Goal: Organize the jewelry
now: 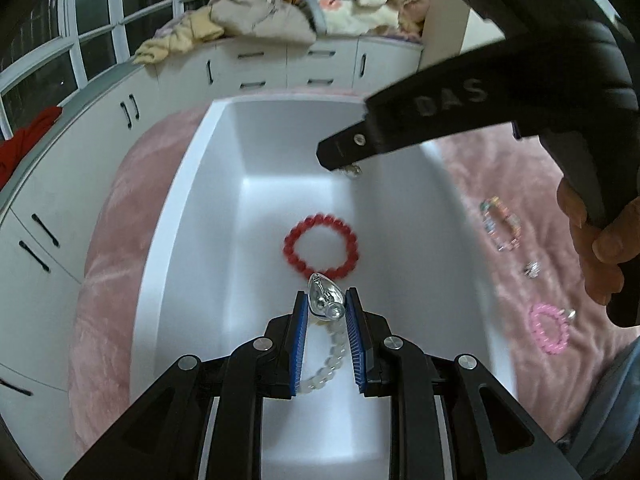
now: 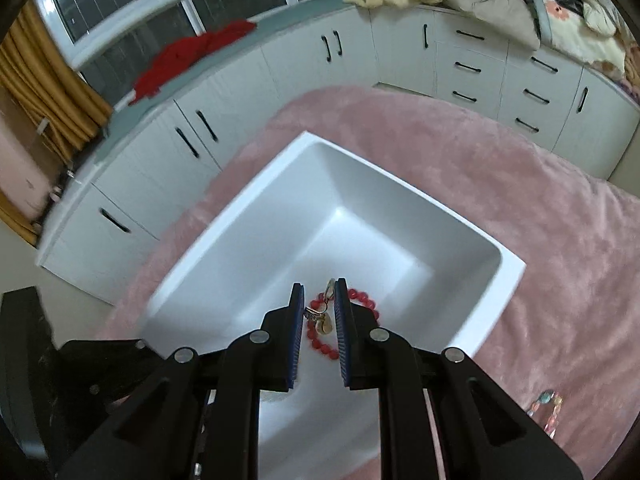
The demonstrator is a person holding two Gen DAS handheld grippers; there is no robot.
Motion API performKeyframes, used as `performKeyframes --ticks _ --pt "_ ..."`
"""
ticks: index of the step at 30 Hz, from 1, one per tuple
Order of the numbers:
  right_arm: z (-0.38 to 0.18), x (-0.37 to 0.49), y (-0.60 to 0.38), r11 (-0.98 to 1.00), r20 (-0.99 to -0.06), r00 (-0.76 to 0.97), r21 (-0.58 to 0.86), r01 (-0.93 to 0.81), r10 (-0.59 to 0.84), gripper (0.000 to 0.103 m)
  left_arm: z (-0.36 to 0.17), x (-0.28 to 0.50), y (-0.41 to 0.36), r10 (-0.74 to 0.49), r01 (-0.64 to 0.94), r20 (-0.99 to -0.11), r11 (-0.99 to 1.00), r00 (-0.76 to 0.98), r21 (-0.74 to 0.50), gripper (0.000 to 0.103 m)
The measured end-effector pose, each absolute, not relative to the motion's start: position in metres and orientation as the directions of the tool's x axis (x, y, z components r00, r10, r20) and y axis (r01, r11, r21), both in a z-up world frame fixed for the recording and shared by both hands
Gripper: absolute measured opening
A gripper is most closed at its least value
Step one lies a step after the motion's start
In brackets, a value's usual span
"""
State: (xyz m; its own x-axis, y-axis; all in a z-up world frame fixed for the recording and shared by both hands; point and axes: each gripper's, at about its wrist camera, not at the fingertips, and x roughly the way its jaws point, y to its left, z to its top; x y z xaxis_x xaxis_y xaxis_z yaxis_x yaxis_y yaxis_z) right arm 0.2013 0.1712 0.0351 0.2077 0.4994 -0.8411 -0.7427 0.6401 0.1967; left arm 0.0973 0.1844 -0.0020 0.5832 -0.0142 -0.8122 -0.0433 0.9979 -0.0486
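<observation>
A white rectangular box [image 1: 188,200] sits on a pink fluffy blanket [image 1: 104,248]. A red bead bracelet [image 1: 320,246] lies on its floor; it also shows in the right wrist view [image 2: 362,298]. My left gripper [image 1: 327,300] is shut on a pale bead bracelet with a silver charm [image 1: 326,300], over the box. My right gripper [image 2: 319,300] is shut on a small gold and silver piece [image 2: 322,318], also over the box [image 2: 240,216]. The right gripper shows in the left wrist view [image 1: 348,152] above the box's far part.
On the blanket right of the box lie a multicoloured bead bracelet [image 1: 500,222], a small silver ring [image 1: 532,269] and a pink bead bracelet [image 1: 549,328]. White cabinets [image 1: 256,68] with clothes piled on top [image 1: 256,20] run behind the bed.
</observation>
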Motion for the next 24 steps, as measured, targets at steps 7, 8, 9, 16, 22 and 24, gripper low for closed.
performKeyframes --ticks 7,8,9,16,22,24 --pt "0.008 0.199 0.193 0.629 -0.876 0.213 0.123 -0.768 0.432 0.017 -0.011 0.103 0.187 0.006 -0.055 -0.826 0.998 0.564 -0.030 0.028" --pt "0.005 0.198 0.195 0.627 -0.878 0.212 0.121 -0.770 0.429 0.018 -0.011 0.103 0.186 0.007 -0.057 -0.826 0.998 0.564 -0.030 0.028" --pt "0.003 0.199 0.196 0.626 -0.880 0.211 0.119 -0.770 0.427 0.018 -0.011 0.104 0.185 0.008 -0.059 -0.826 0.998 0.563 -0.030 0.030" --pt "-0.005 0.200 0.200 0.627 -0.878 0.196 0.140 -0.766 0.436 0.023 -0.013 0.105 0.186 0.028 -0.073 -0.831 0.997 0.556 -0.015 0.046" --pt "0.022 0.196 0.189 0.623 -0.816 0.263 0.144 -0.769 0.514 0.059 -0.008 0.104 0.186 0.019 -0.067 -0.819 0.997 0.573 -0.024 0.051" --pt "0.035 0.194 0.184 0.620 -0.797 0.284 0.140 -0.772 0.533 0.059 -0.004 0.103 0.187 0.004 -0.070 -0.809 0.996 0.588 -0.046 0.053"
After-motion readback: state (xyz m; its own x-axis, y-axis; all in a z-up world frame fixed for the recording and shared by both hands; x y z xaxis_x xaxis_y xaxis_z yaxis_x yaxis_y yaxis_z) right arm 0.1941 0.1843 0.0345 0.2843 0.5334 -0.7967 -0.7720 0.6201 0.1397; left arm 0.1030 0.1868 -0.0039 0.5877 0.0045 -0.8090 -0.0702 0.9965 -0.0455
